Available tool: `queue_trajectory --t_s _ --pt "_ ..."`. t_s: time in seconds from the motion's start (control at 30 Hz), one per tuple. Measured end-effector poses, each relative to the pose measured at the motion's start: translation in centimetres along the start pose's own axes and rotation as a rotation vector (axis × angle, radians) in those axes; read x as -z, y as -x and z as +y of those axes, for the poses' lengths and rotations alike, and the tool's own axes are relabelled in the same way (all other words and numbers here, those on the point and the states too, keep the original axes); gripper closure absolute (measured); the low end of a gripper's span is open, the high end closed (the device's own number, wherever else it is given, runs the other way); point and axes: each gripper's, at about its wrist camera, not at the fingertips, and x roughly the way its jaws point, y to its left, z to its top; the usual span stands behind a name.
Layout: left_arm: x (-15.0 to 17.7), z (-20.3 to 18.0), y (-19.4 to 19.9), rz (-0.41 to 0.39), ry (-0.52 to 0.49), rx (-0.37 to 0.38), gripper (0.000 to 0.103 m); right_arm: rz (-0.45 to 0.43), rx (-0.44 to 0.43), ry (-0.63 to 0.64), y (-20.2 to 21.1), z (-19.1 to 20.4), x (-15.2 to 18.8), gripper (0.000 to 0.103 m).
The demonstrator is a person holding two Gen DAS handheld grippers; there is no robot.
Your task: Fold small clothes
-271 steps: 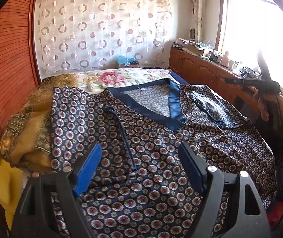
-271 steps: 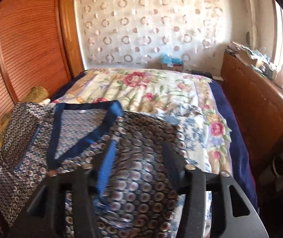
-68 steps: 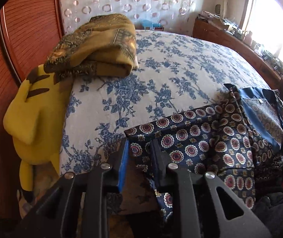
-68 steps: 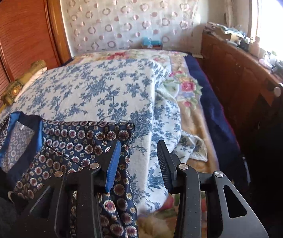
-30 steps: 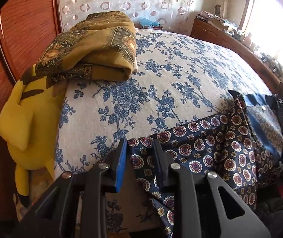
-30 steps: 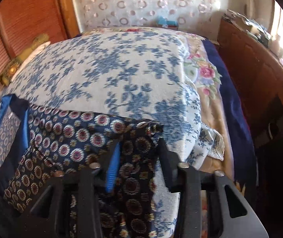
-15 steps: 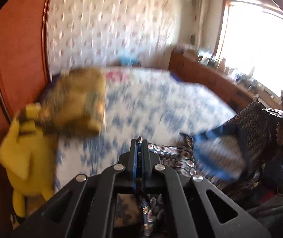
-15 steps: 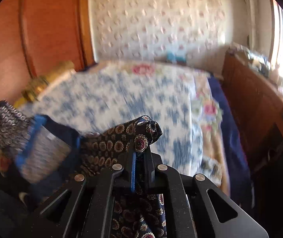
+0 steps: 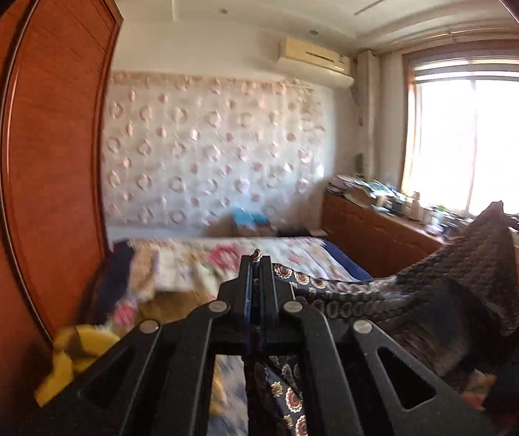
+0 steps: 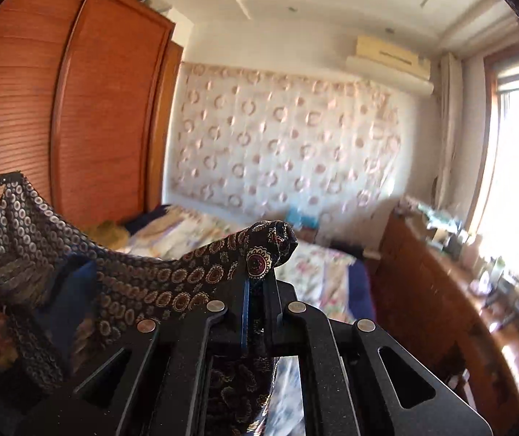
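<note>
The patterned garment (image 10: pixel 172 283) hung in the air above the bed (image 9: pixel 296 250), stretched crosswise between both grips. The left hand-held gripper (image 9: pixel 257 265) was clamped tight on one corner, the right hand-held gripper (image 10: pixel 257 283) on the other, neither nearer the bed's near edge.

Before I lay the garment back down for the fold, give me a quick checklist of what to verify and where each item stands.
1. Left gripper shut on the garment: ok, cloth pinched between the pads.
2. Right gripper shut on the garment: ok, a bunched corner pokes out above the pads.
3. Garment lifted off the bed: ok for the top edge; lower part cannot tell.
4. Top edge taut between grippers: not ok, it sags.
5. Cloth hanging flat, no twist: cannot tell.
6. Landing spot on the bed free: cannot tell, blurred and partly hidden.
</note>
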Motion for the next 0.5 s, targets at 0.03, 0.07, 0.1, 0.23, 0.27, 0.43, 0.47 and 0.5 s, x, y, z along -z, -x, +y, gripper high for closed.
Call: queue_trajectory --t_s 0.03,0.07,0.1,0.23,0.27,0.43,0.47,0.5 --pt "-1.3 0.6 -1.7 0.007 -0.007 -0.011 0.103 0.004 0.011 0.006 -1.1 -0.4 -0.9 0.101" --pt "-1.9 1.0 -3.1 0.02 -0.013 -0.023 0.103 0.022 0.034 0.01 -3.2 -1.0 -1.9 0.101" --pt "-2.4 1.6 -4.9 0.039 -0.02 -0.042 0.103 0.039 0.048 0.01 -4.5 -1.5 -2.2 0.101" --pt "-0.9 4.5 -13.6 0.172 -0.021 -0.104 0.102 0.216 0.119 -0.054 -15.4 -4.0 0.3 0.096" --pt "0.3 5.3 -15.9 0.212 -0.012 -0.093 0.102 0.276 0.135 -0.076 -18.3 -4.6 1.9 0.09" --pt "7.4 6.7 -21.4 0.371 0.027 -0.09 0.101 0.487 0.17 -0.168 -27.8 -5.5 10.3 0.084" --pt "8.3 6.1 -21.4 0.378 0.004 -0.094 0.101 0.496 0.166 -0.175 -28.2 -5.3 11.6 0.084" --pt "9.1 5.7 -21.6 0.389 -0.012 -0.093 0.101 0.506 0.147 -0.183 -28.6 -5.0 13.0 0.084"
